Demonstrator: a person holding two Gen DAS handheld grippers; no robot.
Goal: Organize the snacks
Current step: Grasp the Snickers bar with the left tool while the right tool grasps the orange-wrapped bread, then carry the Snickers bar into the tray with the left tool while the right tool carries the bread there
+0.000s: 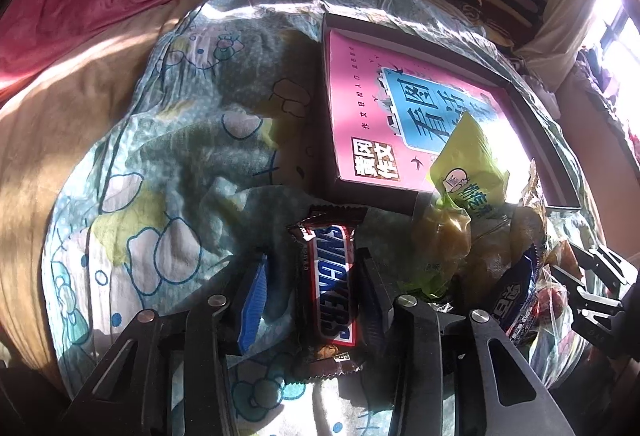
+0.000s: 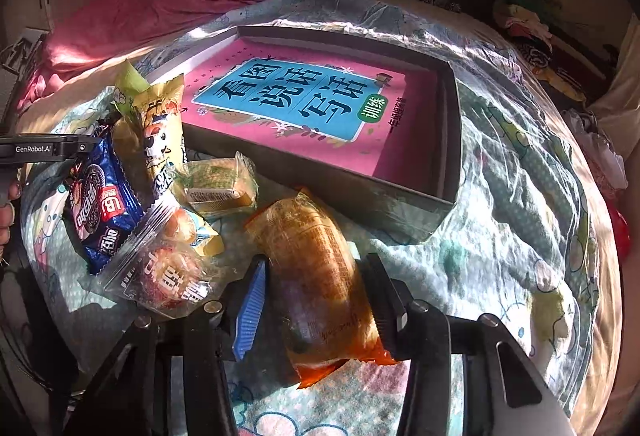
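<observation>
Snickers bar [image 1: 330,286] lies on the cartoon bedspread [image 1: 160,172] between the spread left gripper [image 1: 316,296] fingers; the right gripper [image 2: 316,300] pinches an orange-wrapped snack [image 2: 320,276], both near the gray box [image 2: 452,140].

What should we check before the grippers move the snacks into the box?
1. Snickers bar between the left gripper fingers: ok.
2. Left gripper squeezing it: not ok, gaps on both sides.
3. Orange snack packet between the right gripper fingers: ok.
4. Right grip firm: cannot tell.
5. Box open: ok, only a pink book inside.
6. Other snacks out of the way: ok, Oreo pack lies left.
</observation>
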